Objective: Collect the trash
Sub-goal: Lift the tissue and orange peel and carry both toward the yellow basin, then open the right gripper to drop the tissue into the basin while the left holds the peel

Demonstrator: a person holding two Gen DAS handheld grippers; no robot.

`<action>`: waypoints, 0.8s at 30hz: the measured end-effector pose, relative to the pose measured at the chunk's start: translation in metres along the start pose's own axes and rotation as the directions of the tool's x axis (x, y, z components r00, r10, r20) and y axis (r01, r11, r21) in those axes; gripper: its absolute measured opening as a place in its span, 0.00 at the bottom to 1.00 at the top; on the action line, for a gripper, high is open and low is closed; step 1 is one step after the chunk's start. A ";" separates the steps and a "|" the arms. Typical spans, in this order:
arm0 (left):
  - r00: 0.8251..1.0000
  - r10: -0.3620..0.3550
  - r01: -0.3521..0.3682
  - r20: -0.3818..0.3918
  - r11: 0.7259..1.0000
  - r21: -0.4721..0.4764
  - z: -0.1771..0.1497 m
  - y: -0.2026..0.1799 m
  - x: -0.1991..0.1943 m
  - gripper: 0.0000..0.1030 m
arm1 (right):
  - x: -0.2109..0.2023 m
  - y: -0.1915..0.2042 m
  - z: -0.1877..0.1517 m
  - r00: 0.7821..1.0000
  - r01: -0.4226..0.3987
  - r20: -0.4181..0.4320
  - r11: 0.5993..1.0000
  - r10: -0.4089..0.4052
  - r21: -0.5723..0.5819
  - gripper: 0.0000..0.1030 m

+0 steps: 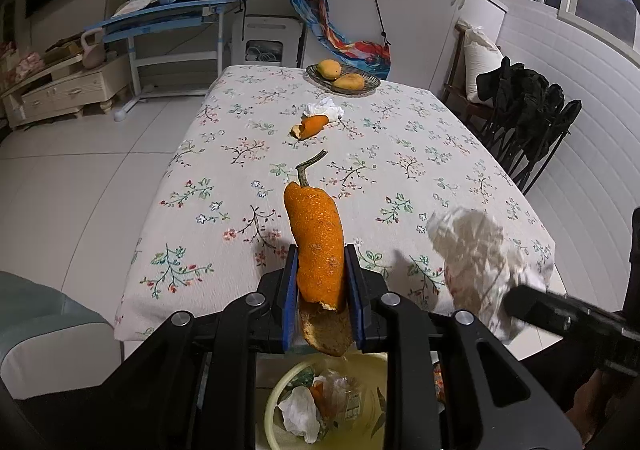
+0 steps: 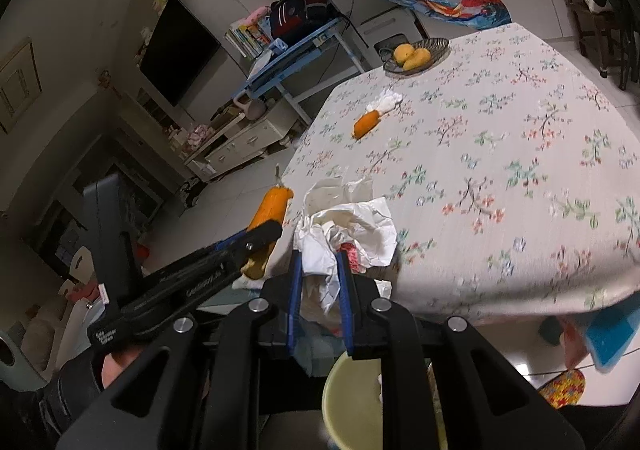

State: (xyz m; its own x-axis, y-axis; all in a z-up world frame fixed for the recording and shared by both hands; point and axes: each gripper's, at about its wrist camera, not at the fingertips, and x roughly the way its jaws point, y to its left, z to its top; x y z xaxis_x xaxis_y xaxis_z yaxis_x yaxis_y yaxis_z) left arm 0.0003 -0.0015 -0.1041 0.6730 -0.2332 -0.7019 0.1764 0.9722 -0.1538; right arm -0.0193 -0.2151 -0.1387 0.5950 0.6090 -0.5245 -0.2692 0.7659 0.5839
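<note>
My left gripper (image 1: 322, 254) is shut on a long orange peel (image 1: 316, 242) with a stem, held over the table's near edge. Below it stands a pale yellow bin (image 1: 276, 390) that holds tissue and peel scraps. My right gripper (image 2: 318, 262) is shut on a crumpled white paper wad (image 2: 348, 222) with a red wrapper tucked inside. That wad (image 1: 476, 250) shows blurred at the right of the left wrist view. On the floral tablecloth (image 1: 248, 178) farther off lie a smaller orange peel (image 1: 310, 126) and a white tissue (image 1: 326, 108), touching each other.
A wire basket (image 1: 344, 84) with two mangoes sits at the table's far end. Chairs draped in dark clothes (image 1: 528, 106) stand along the right side. A blue desk (image 1: 160, 16) and a low cabinet (image 1: 64, 90) are on the left, and a pale seat (image 1: 44, 330) is near left.
</note>
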 end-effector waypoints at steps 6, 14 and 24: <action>1.000 -0.003 0.003 0.004 1.000 -0.001 -0.004 -0.001 -0.006 0.20 | -0.003 0.009 -0.021 0.999 -0.011 -0.041 1.000 0.011 -0.004 0.18; 1.000 -0.010 0.010 0.018 1.000 0.000 -0.019 0.000 -0.023 0.20 | -0.003 0.017 -0.044 0.996 -0.010 -0.089 1.000 0.010 0.000 0.18; 1.000 -0.017 0.017 0.026 1.000 0.005 -0.027 -0.001 -0.034 0.20 | 0.003 0.024 -0.066 0.988 -0.001 -0.154 1.000 0.000 -0.007 0.20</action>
State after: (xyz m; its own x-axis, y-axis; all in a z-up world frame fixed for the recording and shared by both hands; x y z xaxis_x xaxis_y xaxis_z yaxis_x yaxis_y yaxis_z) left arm -0.0417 0.0057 -0.0990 0.6884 -0.2505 -0.6808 0.1915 0.9679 -0.1626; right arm -0.0740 -0.1819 -0.1671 0.4711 0.6335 -0.6139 -0.2749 0.7667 0.5802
